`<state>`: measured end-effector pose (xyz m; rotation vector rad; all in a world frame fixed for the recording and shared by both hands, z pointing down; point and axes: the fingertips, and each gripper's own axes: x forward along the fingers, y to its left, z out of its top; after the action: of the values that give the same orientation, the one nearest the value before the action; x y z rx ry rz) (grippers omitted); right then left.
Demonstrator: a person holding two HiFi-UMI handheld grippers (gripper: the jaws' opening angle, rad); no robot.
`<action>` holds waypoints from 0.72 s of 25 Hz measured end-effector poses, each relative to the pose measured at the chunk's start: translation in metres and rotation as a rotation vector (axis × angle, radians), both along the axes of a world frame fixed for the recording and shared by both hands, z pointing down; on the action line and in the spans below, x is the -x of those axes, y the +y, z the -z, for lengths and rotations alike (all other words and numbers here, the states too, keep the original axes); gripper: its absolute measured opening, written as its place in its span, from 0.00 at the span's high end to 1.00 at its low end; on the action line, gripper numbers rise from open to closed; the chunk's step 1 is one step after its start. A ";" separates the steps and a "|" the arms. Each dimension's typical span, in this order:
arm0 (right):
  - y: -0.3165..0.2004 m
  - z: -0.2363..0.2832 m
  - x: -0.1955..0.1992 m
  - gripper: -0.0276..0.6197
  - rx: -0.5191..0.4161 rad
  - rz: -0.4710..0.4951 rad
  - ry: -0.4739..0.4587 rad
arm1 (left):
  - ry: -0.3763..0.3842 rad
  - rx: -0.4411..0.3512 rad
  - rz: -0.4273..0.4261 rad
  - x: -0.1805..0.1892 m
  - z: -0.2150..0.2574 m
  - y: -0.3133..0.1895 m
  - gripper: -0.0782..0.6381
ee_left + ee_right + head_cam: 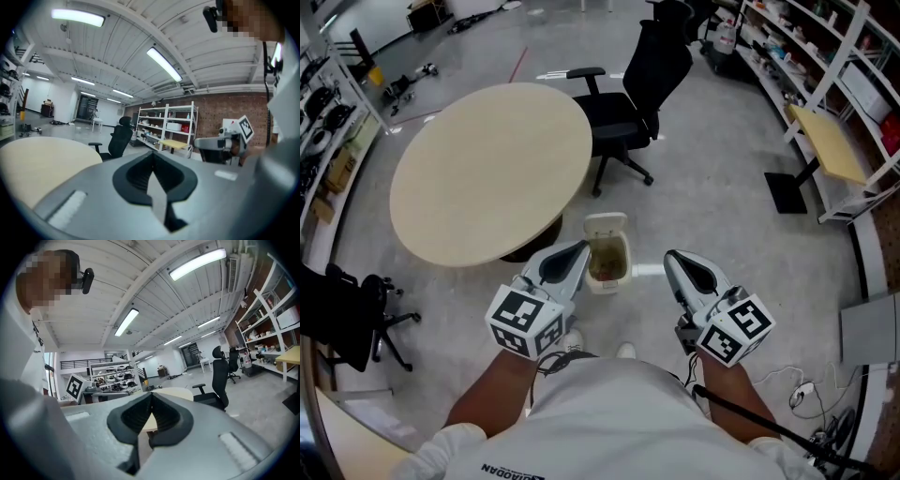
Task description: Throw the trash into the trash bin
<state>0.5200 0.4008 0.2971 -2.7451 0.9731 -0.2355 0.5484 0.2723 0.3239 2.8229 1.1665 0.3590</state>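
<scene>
Your left tongs (579,248) and right tongs (672,257) are both closed tight on nothing, one at each side of the trash bin (606,226). The bin stands lid-up on the grey floor (712,187), just beside the round worktop (487,169), with an office chair (628,112) beyond it.

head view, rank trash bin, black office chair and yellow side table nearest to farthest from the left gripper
1. trash bin, just right of the left gripper
2. black office chair, beyond the bin
3. yellow side table, far right
</scene>
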 end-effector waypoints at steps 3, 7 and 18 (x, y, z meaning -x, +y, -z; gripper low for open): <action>0.007 -0.001 0.001 0.95 -0.014 0.005 -0.002 | -0.006 -0.013 0.012 0.005 -0.002 0.006 0.88; 0.015 -0.001 0.003 0.95 -0.027 0.014 0.003 | -0.002 -0.019 0.035 0.012 -0.001 0.011 0.88; 0.009 -0.010 0.005 0.95 0.025 0.082 0.008 | 0.000 -0.006 0.101 0.028 -0.004 0.007 0.88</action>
<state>0.5154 0.4101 0.3072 -2.7340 1.0937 -0.2516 0.5200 0.2791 0.3283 2.8728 1.0188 0.3564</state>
